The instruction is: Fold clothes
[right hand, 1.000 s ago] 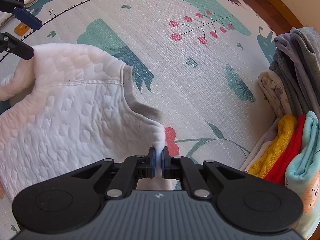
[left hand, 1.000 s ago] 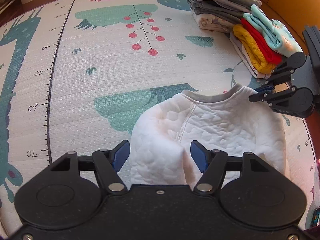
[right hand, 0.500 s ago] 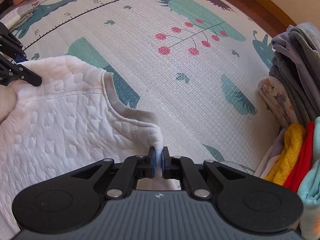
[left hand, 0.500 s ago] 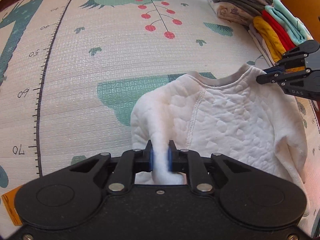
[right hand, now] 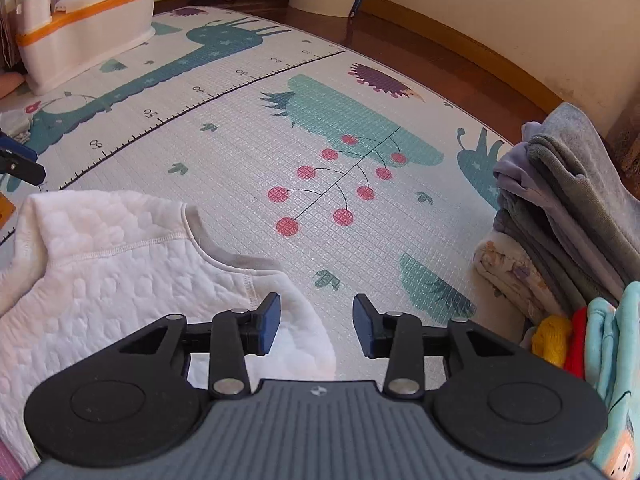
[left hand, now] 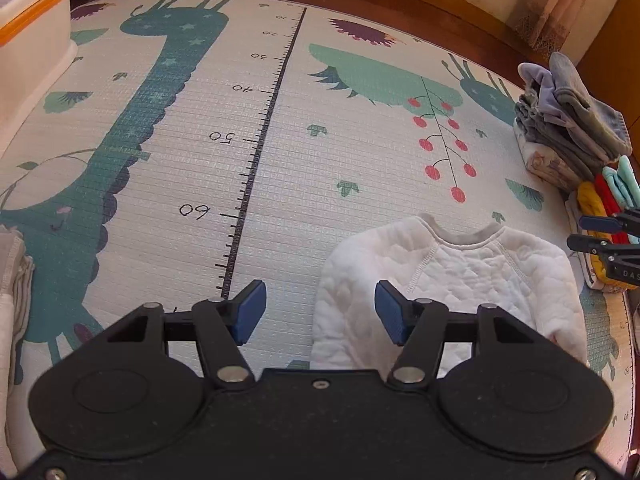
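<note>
Left to right across the play mat (left hand: 280, 168): at the far left edge, a pile of pale cloth (left hand: 14, 280) and a white tub with an orange band (right hand: 86, 20). Next, the left gripper (left hand: 320, 312), its blue pads spread wide and holding nothing. Its left pad stands over bare mat and its right pad over the near left part of the white quilted sweatshirt (left hand: 460, 280). The garment thus sits right of the gap's centre, not between the fingers.

Centre — the sweatshirt lies on the mat with its grey neckline turned away from the onlooker, shoulders rounded and both sleeve areas drawn in toward the body, so the outline is narrow. Its lower hem is hidden behind the gripper bodies.

Right of it, the right gripper (right hand: 316, 324) is likewise parted and empty. Its left pad overlaps the shoulder edge nearest it; its right pad is above bare mat.

Far right — stacks of folded clothes (right hand: 568, 216) in grey, yellow, red and aqua.

Step in hand, as judged: the sweatshirt rests released in a part-folded shape, between grasps. A further fold would call for both grippers to close on matching edges of the cloth; which edges cannot be settled, the hem being out of sight.
</note>
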`<state>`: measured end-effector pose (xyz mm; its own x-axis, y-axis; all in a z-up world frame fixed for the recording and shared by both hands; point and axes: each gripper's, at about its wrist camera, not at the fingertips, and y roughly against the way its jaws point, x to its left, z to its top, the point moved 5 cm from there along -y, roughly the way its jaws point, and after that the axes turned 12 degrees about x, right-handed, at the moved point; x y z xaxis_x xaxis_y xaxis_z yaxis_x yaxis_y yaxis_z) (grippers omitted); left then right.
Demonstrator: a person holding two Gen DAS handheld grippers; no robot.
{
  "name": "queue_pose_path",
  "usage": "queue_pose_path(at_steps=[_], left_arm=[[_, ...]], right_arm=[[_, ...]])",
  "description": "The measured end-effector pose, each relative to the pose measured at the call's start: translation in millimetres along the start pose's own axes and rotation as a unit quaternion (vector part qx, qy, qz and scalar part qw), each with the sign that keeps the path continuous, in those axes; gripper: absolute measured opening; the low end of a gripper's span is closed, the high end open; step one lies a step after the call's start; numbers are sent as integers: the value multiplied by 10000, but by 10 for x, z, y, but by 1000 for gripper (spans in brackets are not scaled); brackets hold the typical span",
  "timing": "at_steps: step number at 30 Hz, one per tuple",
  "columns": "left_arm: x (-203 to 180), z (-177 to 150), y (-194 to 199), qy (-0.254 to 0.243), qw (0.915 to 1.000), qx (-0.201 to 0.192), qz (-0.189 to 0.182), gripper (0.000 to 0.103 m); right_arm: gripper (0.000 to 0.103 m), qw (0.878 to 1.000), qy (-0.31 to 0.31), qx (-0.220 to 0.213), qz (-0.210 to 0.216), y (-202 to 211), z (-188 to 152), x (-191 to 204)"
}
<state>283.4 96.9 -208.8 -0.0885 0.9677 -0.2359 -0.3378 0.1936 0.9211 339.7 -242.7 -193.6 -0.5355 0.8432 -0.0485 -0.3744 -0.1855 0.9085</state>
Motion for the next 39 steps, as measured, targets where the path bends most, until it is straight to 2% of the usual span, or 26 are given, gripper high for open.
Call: queue_pose_path(at_steps=[3,6,8,11,12,13,15,17,19,21,24,27,29,31,32,33,34,35,37,38,39], left_arm=[[150,-174,49,404,9991,119,-84,59],[247,-514,30,1008,9940,404,-145,59],[307,-755,37,1517,9869,459,-286,59],[369,-1215,119,2611,9611,444,-783,59],[379,-1351,150,2941,9502,418,-944,59],[383,-1488,181,3318,9358,351,-1141,59],[336,-1662,171,3810,9120,309,-1489,59],[261,-1696,102,4001,9017,345,-1600,59],[210,-1638,50,4114,8940,294,-1751,59],[173,-1555,26,4108,8924,180,-1859,59],[132,-1483,-84,4038,8986,282,-1690,59],[156,-1515,-212,4220,8905,295,-1677,59],[173,-1535,-272,4324,8849,267,-1710,59],[170,-1529,-313,4304,8878,246,-1613,54],[155,-1508,-323,4202,8936,230,-1559,31],[141,-1486,-333,4100,8993,214,-1504,12],[127,-1464,-340,3990,9053,196,-1441,9],[119,-1425,-313,3792,9163,157,-1277,5],[86,-1307,-188,3134,9454,-26,-889,4],[52,-1242,-90,2573,9651,-156,-452,4],[17,-1175,11,1996,9795,-286,-11,4]], right_arm=[[46,9979,-518,16,395,192,-424,-42],[47,9977,-556,5,380,255,-849,63],[47,9978,-559,-9,349,293,-1129,139],[49,9980,-562,-29,303,348,-1550,252],[49,9987,-471,-68,202,354,-1659,318],[49,9993,-348,-119,72,355,-1757,393],[49,9997,-104,-178,-134,326,-1883,519],[49,9991,101,-211,-351,267,-1938,604],[49,9979,285,-256,-521,212,-1968,669],[50,9966,442,-326,-609,170,-1972,711],[50,9923,875,-378,-798,98,-1976,792],[51,9876,1173,-476,-929,75,-1976,839],[56,9852,1335,-463,-973,33,-1996,864],[54,9831,1462,-453,-1006,-10,-2018,879],[49,9845,1424,-455,-914,-18,-2027,871],[40,9874,1303,-389,-811,-30,-2019,839],[12,9902,1163,-301,-716,-43,-2006,799],[0,9905,1117,-285,-754,-30,-2002,746],[1,9893,1090,-303,-921,15,-1999,632],[1,9878,1085,-318,-1075,49,-2007,552],[1,9861,1088,-316,-1219,83,-2022,466]])
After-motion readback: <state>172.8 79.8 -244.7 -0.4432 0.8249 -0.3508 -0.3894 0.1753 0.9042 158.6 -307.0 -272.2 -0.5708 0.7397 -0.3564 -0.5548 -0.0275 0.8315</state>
